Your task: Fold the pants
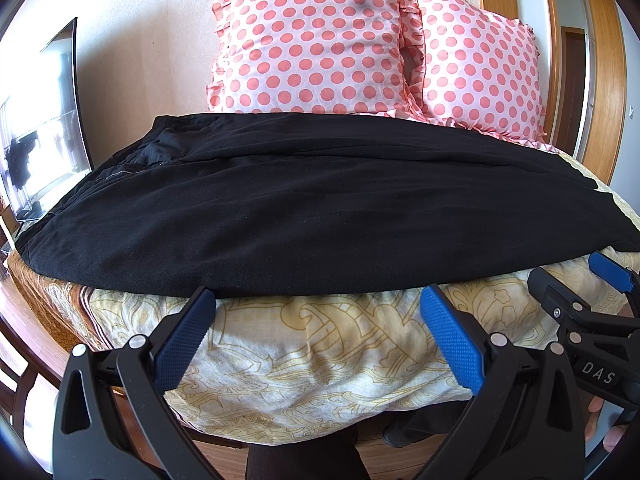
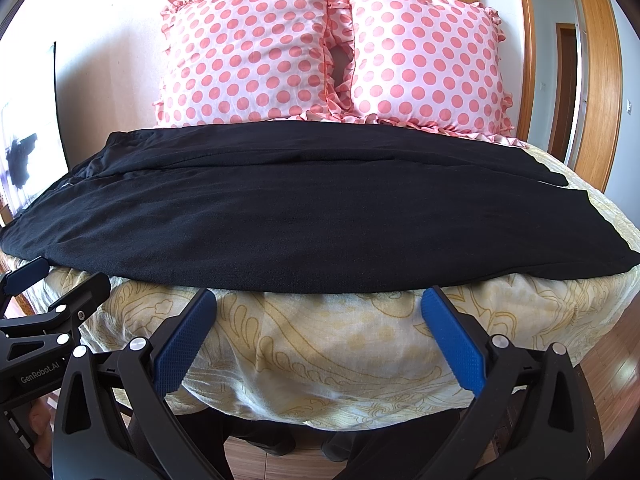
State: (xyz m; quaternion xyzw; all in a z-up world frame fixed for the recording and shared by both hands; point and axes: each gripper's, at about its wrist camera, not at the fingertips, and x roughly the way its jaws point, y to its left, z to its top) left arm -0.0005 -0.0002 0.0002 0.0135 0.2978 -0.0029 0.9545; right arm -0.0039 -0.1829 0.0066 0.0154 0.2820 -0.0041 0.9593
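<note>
We see the black fabric pants (image 1: 304, 204) spread flat across the bed's cream patterned cover (image 1: 320, 360), before two pink polka-dot pillows (image 1: 312, 44) | our left tongs (image 1: 318, 294) gape apart, empty, at the near hem | our right tongs (image 2: 320, 296) likewise apart, empty.

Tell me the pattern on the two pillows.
Pink with coral polka dots and ruffled edges on the pillows; clearest in the right wrist view.

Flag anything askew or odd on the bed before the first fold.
The black fabric pants lie spread across the yellow patterned bedsheet. At the right end the legs do not line up: the far one sits apart from the near one. The two pink polka-dot pillows look in order.
</note>
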